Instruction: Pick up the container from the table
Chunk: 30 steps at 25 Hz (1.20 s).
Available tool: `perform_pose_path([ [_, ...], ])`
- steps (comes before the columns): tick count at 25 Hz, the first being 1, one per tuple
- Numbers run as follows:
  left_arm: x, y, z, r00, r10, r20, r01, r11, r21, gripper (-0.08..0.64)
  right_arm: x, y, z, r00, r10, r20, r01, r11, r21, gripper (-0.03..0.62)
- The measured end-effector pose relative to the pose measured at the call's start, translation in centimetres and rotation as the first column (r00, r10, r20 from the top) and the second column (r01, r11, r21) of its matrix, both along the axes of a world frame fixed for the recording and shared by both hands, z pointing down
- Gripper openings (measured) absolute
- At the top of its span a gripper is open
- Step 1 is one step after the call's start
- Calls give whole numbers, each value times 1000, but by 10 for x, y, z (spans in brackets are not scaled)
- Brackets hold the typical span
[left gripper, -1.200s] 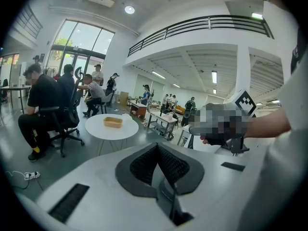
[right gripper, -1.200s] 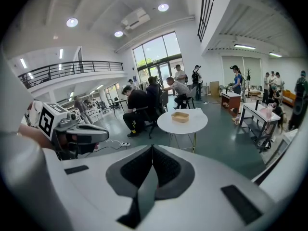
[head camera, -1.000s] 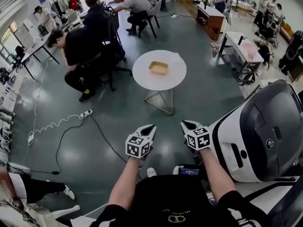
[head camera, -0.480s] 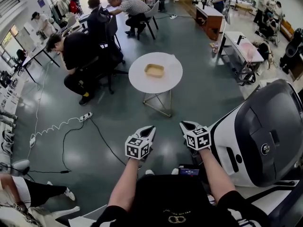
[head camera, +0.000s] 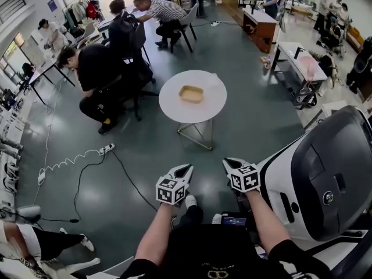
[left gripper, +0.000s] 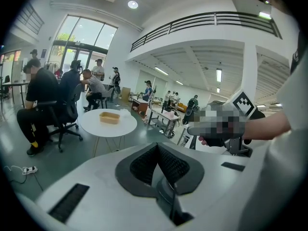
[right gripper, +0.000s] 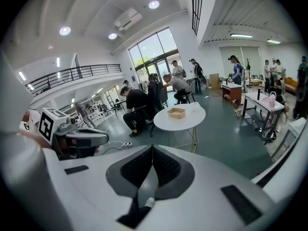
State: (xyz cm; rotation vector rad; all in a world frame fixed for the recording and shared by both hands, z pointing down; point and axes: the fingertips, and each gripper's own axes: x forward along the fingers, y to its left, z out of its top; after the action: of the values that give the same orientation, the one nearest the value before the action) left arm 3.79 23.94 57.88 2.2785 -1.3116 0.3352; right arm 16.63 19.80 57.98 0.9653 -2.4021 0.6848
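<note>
Container [head camera: 192, 93] sits lower in view than before; left gripper [head camera: 186, 167], right gripper [head camera: 227, 161] closed, empty.

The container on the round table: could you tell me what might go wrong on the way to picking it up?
The left claw and right claw are both shut; unless opened in time, they could shove the container instead of gripping it.
The table stands on thin wire legs, so a knock might rock it.
The power strip on the floor is a possible trip hazard.
</note>
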Motion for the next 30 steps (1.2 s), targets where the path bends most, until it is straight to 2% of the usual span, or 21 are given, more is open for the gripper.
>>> perform_pose_path([
  [9,-34,-60,2,999,32,-27,-32,999,6,11,-27,-49,-1,999,40,-37,-39,999,9,64],
  [15,-74,-102,-13,998,38,-52,-36,999,35,10,-65,-84,-14,996,39,-75,-36,999,40,64],
  [23,-115,-133,-15,993,91,-72,-86,994,67,11,-116,-112,-21,997,53,-57,-49,996,75,64],
  [30,-129,-155,-11,993,85,-85,-81,995,54,11,-125,-125,-15,993,60,-100,-54,997,63,64],
])
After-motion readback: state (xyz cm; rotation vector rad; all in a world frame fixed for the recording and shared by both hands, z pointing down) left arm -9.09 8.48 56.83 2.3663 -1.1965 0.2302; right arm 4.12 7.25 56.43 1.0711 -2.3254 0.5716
